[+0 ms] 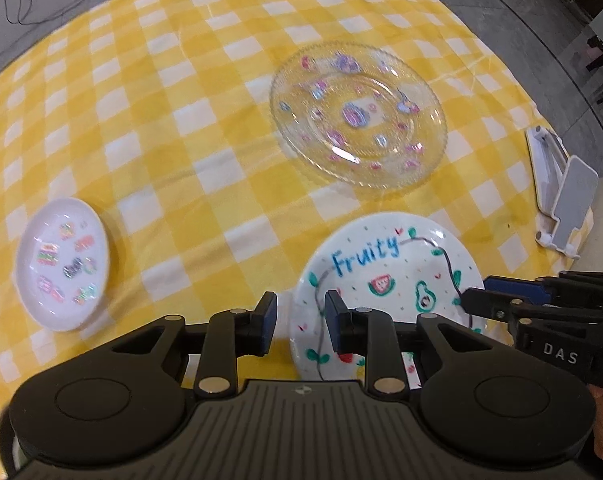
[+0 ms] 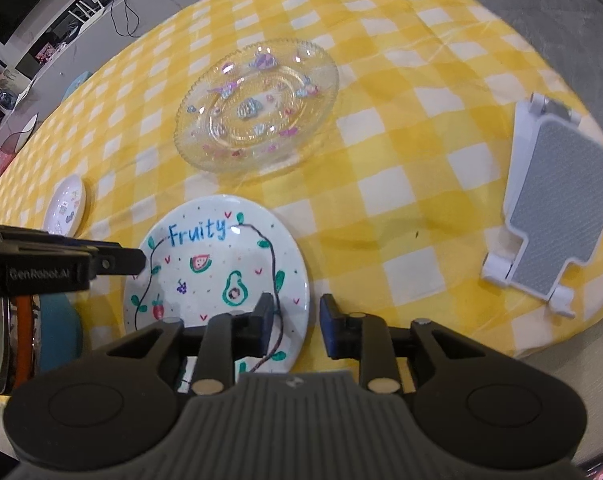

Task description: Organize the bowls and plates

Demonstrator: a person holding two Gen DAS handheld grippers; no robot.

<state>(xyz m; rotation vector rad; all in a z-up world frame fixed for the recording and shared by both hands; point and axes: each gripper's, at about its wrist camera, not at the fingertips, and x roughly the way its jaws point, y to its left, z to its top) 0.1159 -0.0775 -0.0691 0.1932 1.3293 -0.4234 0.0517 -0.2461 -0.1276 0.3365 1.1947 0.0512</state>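
Plates, left to right: small white ceramic sticker plate (image 1: 62,264), clear glass scalloped plate (image 1: 357,118), white "Fruity" plate (image 1: 385,280) nearest. Left gripper (image 1: 301,316) and right gripper (image 2: 295,320) straddle its opposite rims, jaws narrowly apart, not pinching. Stiff, slick, breakable, so I'd grab the rim.

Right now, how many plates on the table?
3: the Fruity plate nearest, between both grippers; the clear glass plate behind it; the small white plate far left. No stack visible.
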